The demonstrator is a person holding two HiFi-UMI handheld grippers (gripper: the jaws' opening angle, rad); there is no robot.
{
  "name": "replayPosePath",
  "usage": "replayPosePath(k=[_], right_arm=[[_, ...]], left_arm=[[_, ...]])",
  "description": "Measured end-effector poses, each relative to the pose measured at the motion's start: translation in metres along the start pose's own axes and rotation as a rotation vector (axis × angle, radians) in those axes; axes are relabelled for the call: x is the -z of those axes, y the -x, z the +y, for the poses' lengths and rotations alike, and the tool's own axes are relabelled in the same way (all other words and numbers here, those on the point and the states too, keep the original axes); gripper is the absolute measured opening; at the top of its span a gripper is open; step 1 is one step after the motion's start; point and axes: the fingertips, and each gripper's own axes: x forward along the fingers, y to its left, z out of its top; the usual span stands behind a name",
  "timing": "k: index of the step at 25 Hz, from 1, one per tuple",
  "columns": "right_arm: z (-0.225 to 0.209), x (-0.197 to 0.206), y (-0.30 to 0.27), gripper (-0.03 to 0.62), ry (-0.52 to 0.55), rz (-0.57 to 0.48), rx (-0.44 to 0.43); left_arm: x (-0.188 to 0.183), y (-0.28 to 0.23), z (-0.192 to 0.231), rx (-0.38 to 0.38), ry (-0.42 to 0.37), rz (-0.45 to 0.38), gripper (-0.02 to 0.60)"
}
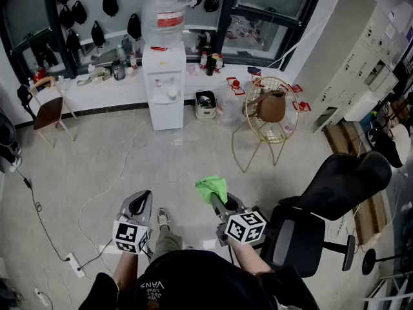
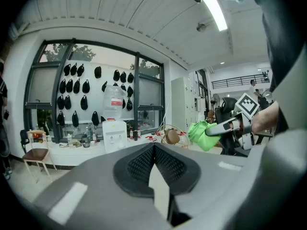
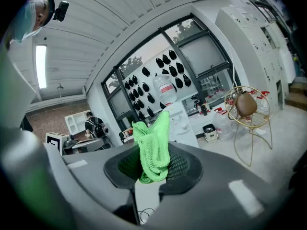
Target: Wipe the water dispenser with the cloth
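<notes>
The white water dispenser (image 1: 162,82) stands against the far wall under the window, a clear bottle (image 1: 165,11) with a red label on top. It shows small in the left gripper view as the dispenser (image 2: 114,134) and behind the cloth in the right gripper view as the dispenser (image 3: 180,121). My right gripper (image 1: 215,197) is shut on a bright green cloth (image 1: 212,187), bunched upright between its jaws (image 3: 152,145). My left gripper (image 1: 137,205) is shut with nothing in it. Both are held low, well short of the dispenser.
A gold wire chair (image 1: 271,112) with a brown bag stands right of the dispenser, a small bin (image 1: 206,104) between them. A black office chair (image 1: 329,199) is close at my right, a wooden chair (image 1: 48,108) at the left. Cables (image 1: 97,199) trail across the floor.
</notes>
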Motion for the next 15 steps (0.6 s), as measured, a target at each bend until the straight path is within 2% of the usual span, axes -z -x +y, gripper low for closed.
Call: replayPosePath(k=[8, 15], right_arm=[[0.002, 0.006, -0.014, 0.089, 0.011, 0.003, -0.004], [0.001, -0.006, -0.059, 0.094, 0.089, 0.035, 0.008]], left_arm=[[0.007, -0.003, 0.006, 0.003, 0.014, 0.002, 0.002], [0.009, -0.031, 0.039, -0.006, 0.047, 0.009, 0.002]])
